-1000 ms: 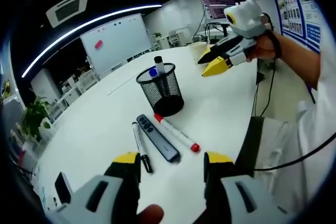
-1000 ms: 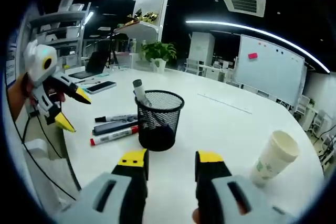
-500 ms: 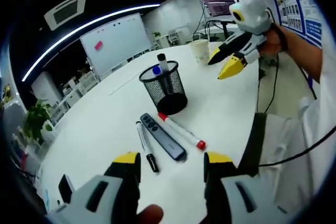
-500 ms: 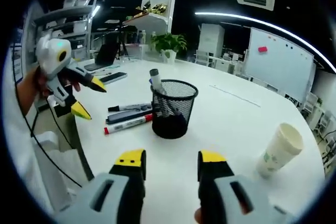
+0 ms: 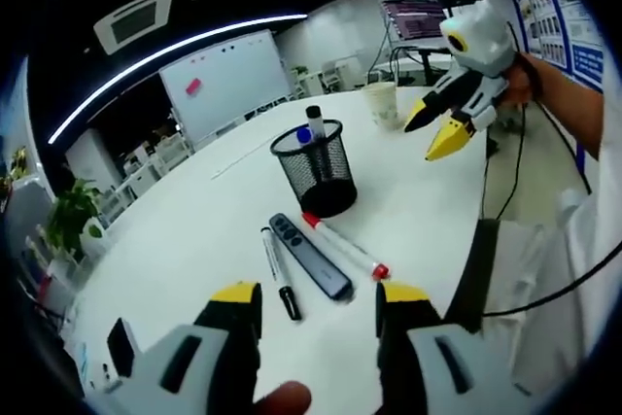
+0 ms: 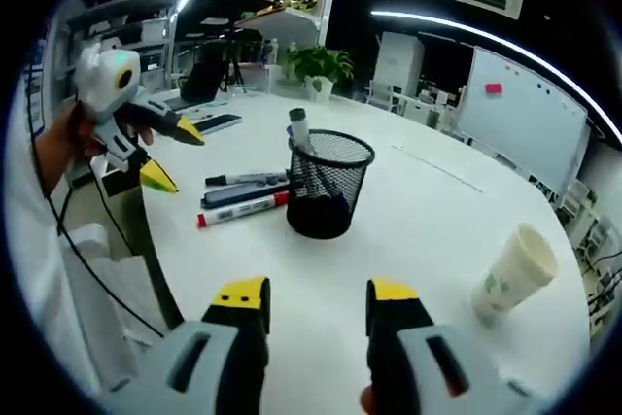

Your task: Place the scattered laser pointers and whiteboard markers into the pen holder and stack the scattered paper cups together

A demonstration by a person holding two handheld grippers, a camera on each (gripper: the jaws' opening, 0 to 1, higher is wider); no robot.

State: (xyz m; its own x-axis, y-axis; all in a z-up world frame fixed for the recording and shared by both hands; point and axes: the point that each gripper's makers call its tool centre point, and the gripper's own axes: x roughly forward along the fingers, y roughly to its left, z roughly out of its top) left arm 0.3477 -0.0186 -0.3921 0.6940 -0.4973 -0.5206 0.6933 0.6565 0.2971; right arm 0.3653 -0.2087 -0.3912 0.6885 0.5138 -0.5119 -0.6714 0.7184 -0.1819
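Though within reach, markers (image 5: 345,249) beyond hand-held gripper (image 5: 319,305).

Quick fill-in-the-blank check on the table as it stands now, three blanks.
1. The black mesh pen holder already has ____ items standing in it.
2. Beside it on the white table the laser pointer lies between a black marker and a ____-capped marker.
3. The paper cup stands ____.

Missing words: two; red; upright

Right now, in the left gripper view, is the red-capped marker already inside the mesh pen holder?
No. The red-capped marker lies flat on the white table, beside the laser pointer, in front of the pen holder.
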